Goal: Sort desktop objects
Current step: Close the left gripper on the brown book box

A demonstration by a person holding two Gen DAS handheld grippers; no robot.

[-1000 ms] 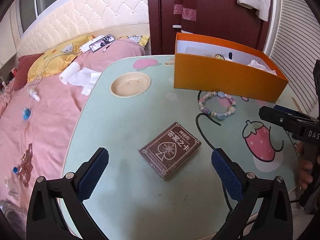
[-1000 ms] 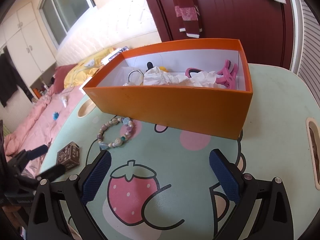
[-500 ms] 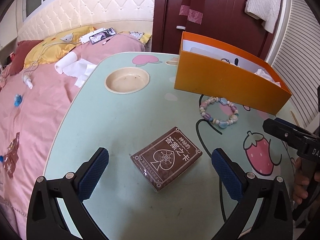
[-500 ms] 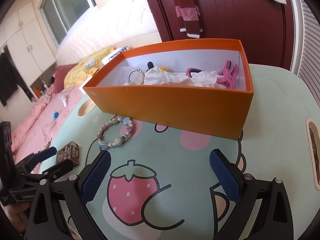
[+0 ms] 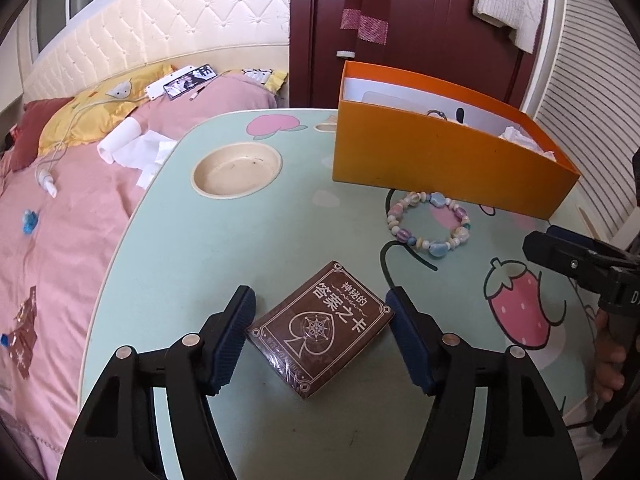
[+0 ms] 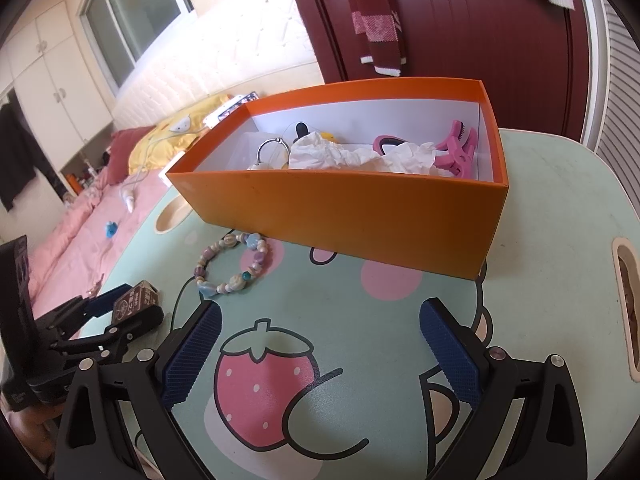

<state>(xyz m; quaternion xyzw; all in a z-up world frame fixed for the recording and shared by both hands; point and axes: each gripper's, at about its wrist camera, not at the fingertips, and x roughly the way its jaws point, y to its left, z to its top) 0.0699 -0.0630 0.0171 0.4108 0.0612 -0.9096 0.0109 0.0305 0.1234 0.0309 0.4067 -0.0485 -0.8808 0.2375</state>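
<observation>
A brown card box lies on the mint table near its front edge. My left gripper is shut on the card box, one blue pad against each side, and the box still rests on the table. The same grip shows at the far left of the right wrist view, on the card box. A pastel bead bracelet lies just in front of the orange box. My right gripper stands open above the strawberry print, with nothing between its fingers, right of the bracelet.
The orange box holds crumpled tissue, a pink hair clip and a metal ring. A round cup recess sits at the table's back left. A pink bed lies left of the table. A hand grips the right tool.
My left gripper has moved forward and down over the card box, and its fingers have shut from wide apart onto the box's sides. The right gripper has stayed where it was.
</observation>
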